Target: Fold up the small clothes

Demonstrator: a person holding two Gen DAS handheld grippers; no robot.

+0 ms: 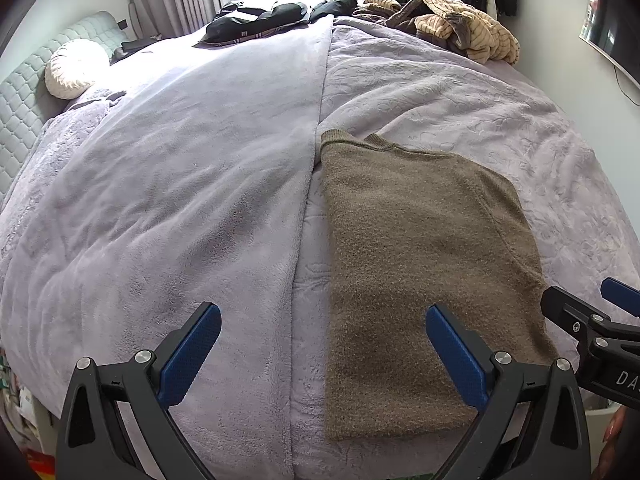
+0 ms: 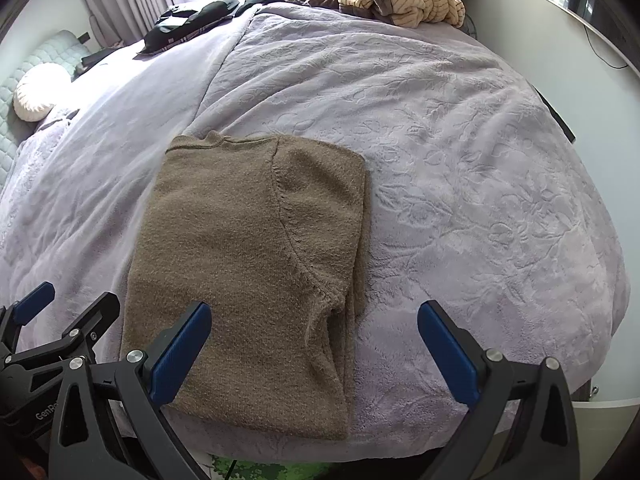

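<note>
- The brown knit sweater point(image 1: 416, 264) lies folded into a long rectangle on the bed point(image 1: 160, 200), near its front edge, sleeves tucked in and the neckline at the far end.
- In the left wrist view the left hand-held gripper point(image 1: 323, 354) hovers with its jaws spread wide and nothing between them; its right finger sits above the sweater's near edge.
- In the right wrist view the right hand-held gripper point(image 2: 314, 350) is likewise wide open and empty, its left finger above the sweater's near part, its right finger above bare blanket.
- The two grippers hang side by side, close together, at the sweater's 6 o'clock end.
- A folded-over lilac blanket edge point(image 1: 316, 152) runs along the sweater's 9 o'clock side, just beside it.
- At 12 o'clock, well apart, lies a heap of tan striped and brown clothes point(image 1: 452, 24).
- At about 11 o'clock, far off, dark clothing point(image 1: 256, 20) is spread out.
- A round white cushion point(image 1: 74, 68) rests against the quilted headboard point(image 1: 24, 96) at 10 o'clock.
</note>
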